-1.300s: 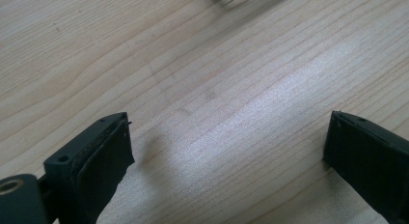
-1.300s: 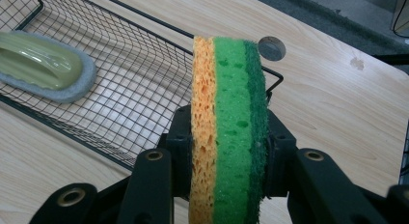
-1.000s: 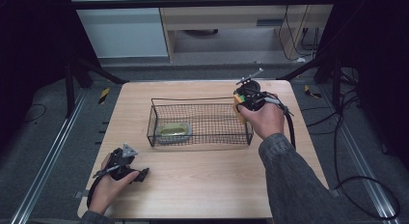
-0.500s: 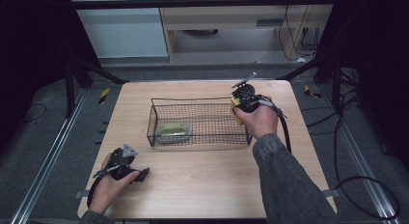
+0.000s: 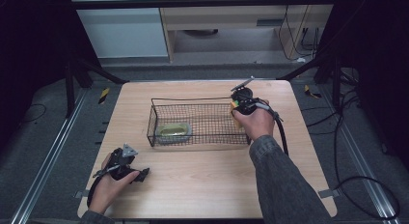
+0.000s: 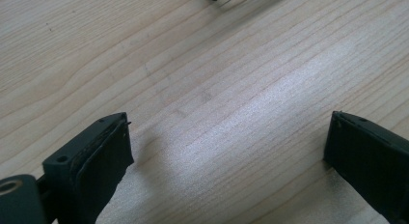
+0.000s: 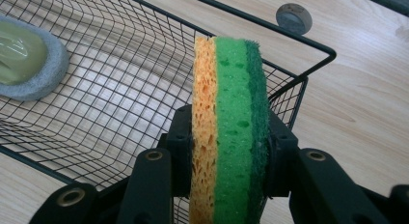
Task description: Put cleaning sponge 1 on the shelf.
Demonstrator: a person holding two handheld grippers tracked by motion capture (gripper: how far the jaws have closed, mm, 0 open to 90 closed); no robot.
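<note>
sponge point(image 7: 229, 122): orange/green layers, unlabelled | right tongs point(image 7: 225, 151): clamping it

Pale wooden bench point(image 5: 202, 185), its grain running crosswise beneath the left tool point(image 5: 142, 175). Shallow grey-rimmed dish point(image 5: 171, 132) with a yellowish-green content, to the left of the right tool point(image 5: 235, 105) and beyond the left tool; in the right gripper view it lies at the upper left. Small round grey disc point(image 7: 293, 17) flat on the bench, beyond the right tool and slightly to its right. Two yellow-and-black strips on the grey floor, one point(image 5: 103, 95) off the bench's far-left corner, one point(image 5: 312, 92) just right of the right tool. Metal floor rail point(image 5: 43, 171) left of the left tool. White panel point(image 5: 130, 26) at the back.
</note>
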